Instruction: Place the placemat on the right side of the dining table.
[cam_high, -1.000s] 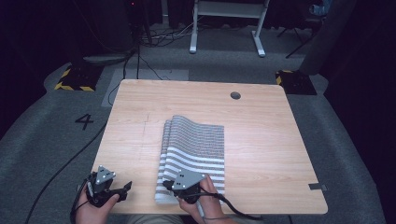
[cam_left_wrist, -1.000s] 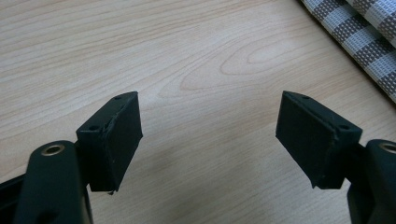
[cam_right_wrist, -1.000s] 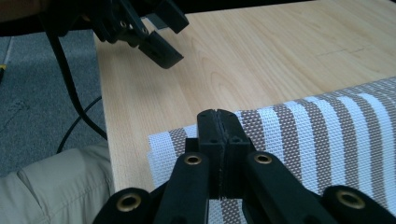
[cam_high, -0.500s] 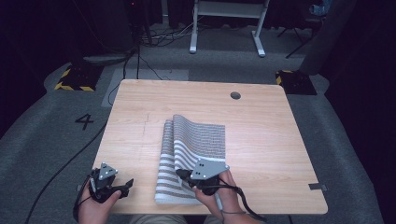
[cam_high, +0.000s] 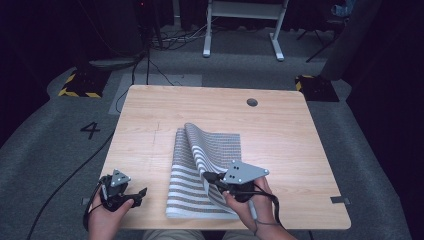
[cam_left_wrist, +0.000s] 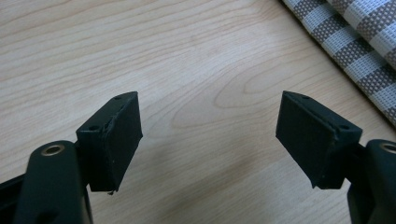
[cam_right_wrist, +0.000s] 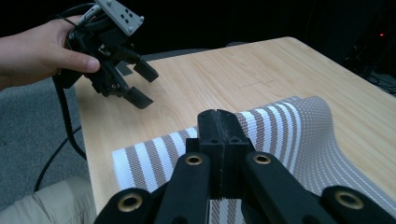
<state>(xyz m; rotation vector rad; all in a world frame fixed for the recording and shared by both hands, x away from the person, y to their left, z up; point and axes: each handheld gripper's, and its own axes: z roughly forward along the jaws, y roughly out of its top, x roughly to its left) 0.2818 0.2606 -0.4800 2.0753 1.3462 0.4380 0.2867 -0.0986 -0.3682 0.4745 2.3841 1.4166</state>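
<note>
Striped cloth x1, grippers x2

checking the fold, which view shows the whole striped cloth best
The high view: the striped cloth lies whole on the table, one layer curled up, a near edge pinched by the right gripper. The right gripper view shows the near part and the raised curl. The left gripper view catches a corner.
</note>
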